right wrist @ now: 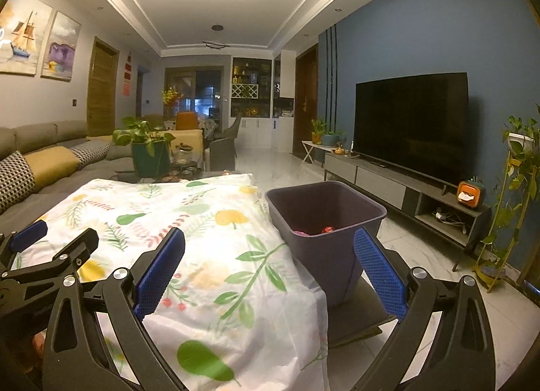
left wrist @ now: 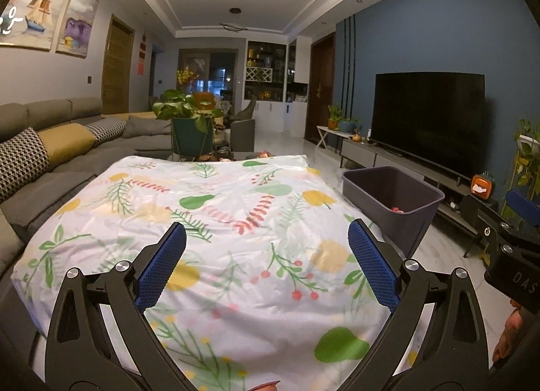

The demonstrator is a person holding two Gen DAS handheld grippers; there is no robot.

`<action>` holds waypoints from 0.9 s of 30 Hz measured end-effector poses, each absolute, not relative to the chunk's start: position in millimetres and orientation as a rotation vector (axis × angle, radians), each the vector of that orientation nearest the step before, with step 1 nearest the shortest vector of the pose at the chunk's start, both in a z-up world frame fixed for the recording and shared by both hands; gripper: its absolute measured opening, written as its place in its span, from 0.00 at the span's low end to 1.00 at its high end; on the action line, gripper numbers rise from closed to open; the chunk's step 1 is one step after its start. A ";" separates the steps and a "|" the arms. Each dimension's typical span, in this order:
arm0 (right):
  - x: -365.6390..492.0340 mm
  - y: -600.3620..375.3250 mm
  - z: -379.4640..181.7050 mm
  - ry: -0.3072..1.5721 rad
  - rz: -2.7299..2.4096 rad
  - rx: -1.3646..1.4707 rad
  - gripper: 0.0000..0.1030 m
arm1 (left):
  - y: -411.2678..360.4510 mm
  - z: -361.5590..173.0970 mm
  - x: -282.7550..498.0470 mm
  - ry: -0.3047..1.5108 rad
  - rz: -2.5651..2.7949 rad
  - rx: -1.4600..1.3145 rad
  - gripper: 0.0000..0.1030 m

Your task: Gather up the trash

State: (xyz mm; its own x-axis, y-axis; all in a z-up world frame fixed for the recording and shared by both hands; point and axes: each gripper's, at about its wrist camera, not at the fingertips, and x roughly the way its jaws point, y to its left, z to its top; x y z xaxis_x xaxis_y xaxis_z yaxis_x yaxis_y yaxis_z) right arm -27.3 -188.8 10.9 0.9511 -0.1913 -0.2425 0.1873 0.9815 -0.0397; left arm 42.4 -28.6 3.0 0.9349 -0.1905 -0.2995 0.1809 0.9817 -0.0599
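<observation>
I am holding the left gripper over the table, its jaws spread wide with nothing between the blue pads. The floral tablecloth is covering the whole tabletop beneath it, and no loose item is lying on the cloth in either view. I am keeping the right gripper just beside the left one, at the table's right edge; its jaws are likewise standing wide and gripping nothing. In the right wrist view, the left gripper is showing at the lower left, over the cloth.

The dark bin is standing on the floor, just beside the table's right edge and directly ahead of the right gripper. Trash is lying at the bottom of the bin: a red piece and a pinkish piece next to it. In the left wrist view only a red scrap is showing above the bin's near rim.

A sofa is running along the left side, and a television is standing on a low cabinet at the right.
</observation>
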 end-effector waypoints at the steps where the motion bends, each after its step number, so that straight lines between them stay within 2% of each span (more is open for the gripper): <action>1: -29.3 -187.0 11.2 0.246 -0.191 -0.018 0.94 | -27.7 3.6 40.8 0.308 -0.189 -0.033 0.92; 27: -43.0 -177.7 15.1 0.220 -0.182 -0.018 0.94 | -23.8 11.0 23.3 0.288 -0.183 -0.032 0.93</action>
State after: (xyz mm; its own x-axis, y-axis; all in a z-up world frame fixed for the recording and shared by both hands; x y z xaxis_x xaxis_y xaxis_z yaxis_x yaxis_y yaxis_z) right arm -43.0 -177.7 15.2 0.9595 -0.1812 -0.2156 0.1772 0.9835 -0.0378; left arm 23.3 -23.8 11.0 0.9425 -0.1839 -0.2791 0.1748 0.9829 -0.0573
